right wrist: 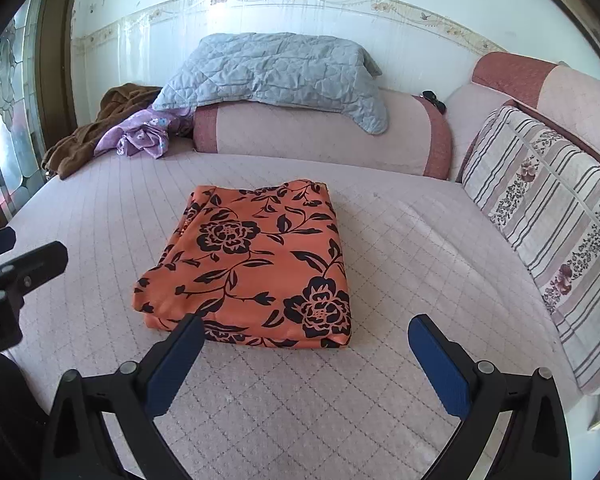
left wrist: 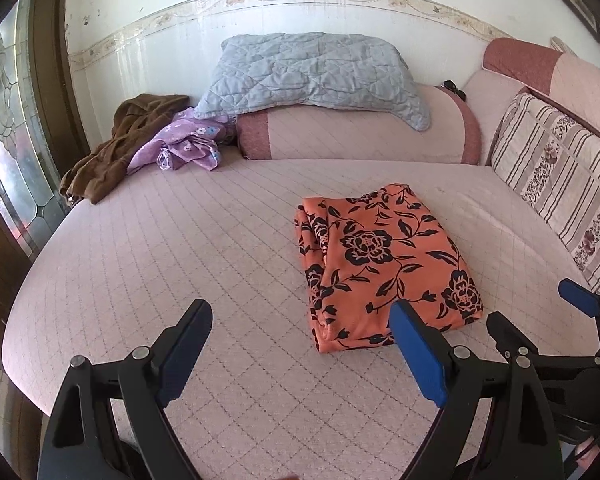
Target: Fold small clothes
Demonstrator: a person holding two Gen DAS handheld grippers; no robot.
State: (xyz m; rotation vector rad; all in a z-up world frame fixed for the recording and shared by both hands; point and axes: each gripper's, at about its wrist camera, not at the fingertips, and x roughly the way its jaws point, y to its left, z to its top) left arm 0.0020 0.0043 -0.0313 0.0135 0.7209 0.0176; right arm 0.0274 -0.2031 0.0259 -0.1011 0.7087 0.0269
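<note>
**Beyond the open jaws: a folded garment waiting on the sofa bed**

Ahead of both grippers, on the pale pink quilted sofa-bed cover (right wrist: 400, 240), an orange cloth garment printed with black flowers (right wrist: 252, 264) is seen lying folded into a flat, roughly rectangular packet. In the right wrist view it fills the centre of the frame, its long axis running from the lower middle toward the upper middle, and its near edge is partly overlapped by the tip of the left-hand finger. In the left wrist view the same packet (left wrist: 380, 264) lies to the right of centre, with only its near corner behind the right-hand finger tip.

The right gripper (right wrist: 306, 344) is therefore judged the nearer and better lined up; the left gripper (left wrist: 300, 320) stands off to the packet's side.

Both grippers are held wide apart, with nothing between the blue pads and no cloth gripped; actual contact with the fabric cannot be made out.

A heap of brown and purple clothes (left wrist: 140, 148) is left at the upper left, well apart from the packet.
</note>
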